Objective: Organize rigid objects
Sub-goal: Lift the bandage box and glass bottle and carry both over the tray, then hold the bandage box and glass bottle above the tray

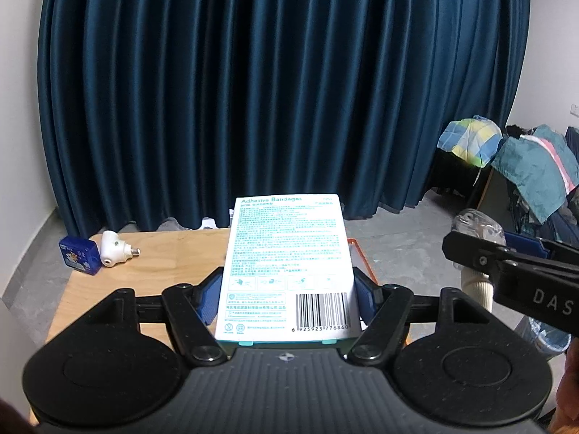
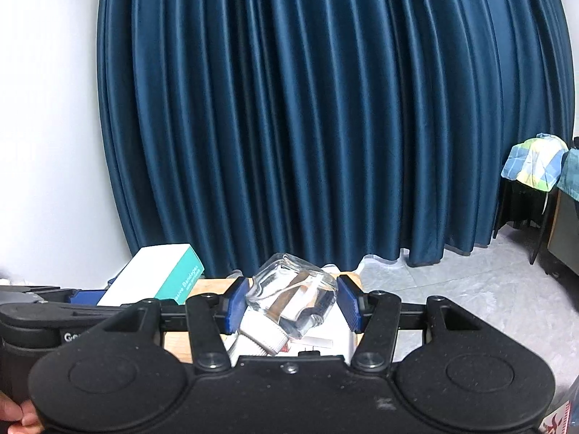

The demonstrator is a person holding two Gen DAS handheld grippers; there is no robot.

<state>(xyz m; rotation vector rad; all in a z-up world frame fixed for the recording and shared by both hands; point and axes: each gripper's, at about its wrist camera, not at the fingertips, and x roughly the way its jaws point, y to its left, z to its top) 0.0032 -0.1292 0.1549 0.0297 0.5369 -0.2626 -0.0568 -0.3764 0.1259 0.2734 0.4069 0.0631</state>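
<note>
My left gripper is shut on a white and teal adhesive bandages box, held flat above the wooden table. The box also shows in the right wrist view. My right gripper is shut on a clear glass bottle with a white ribbed cap, tilted, above the table's right end. That bottle and the right gripper's arm show at the right of the left wrist view.
A blue box and a white plug-in device lie at the table's far left. An orange-rimmed tray sits behind the bandages box. A dark blue curtain hangs behind. Piled clothes stand at the right.
</note>
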